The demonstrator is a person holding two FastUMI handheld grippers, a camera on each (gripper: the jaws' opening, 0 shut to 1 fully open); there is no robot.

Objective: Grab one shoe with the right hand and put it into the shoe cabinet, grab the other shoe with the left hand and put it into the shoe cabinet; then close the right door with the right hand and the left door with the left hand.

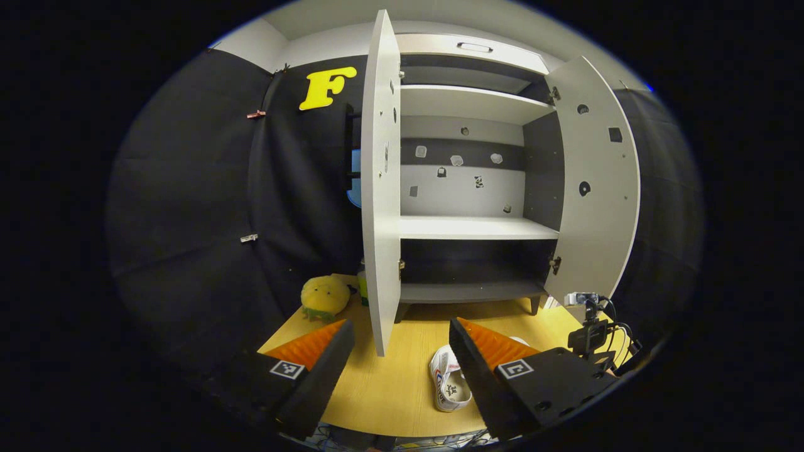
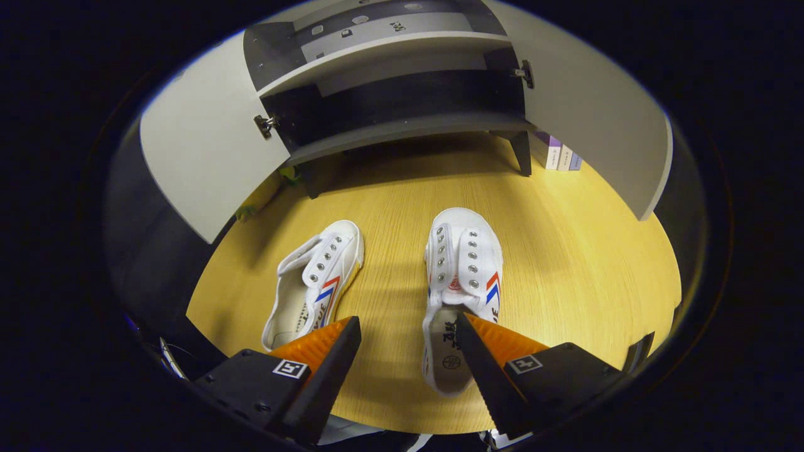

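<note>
1. right gripper (image 2: 408,326) is spread wide above the table (image 2: 584,263), holding nothing.
2. two white shoes lie on the table before the cabinet (image 2: 402,125): right shoe (image 2: 461,276) under the gripper, left shoe (image 2: 314,282) beside it.
3. left gripper (image 1: 402,333) gapes wide, empty, facing the cabinet; left door (image 1: 380,188) and right door (image 1: 593,182) stand open.

Print on each shoe (image 2: 461,276) insole is too blurred to read.
</note>
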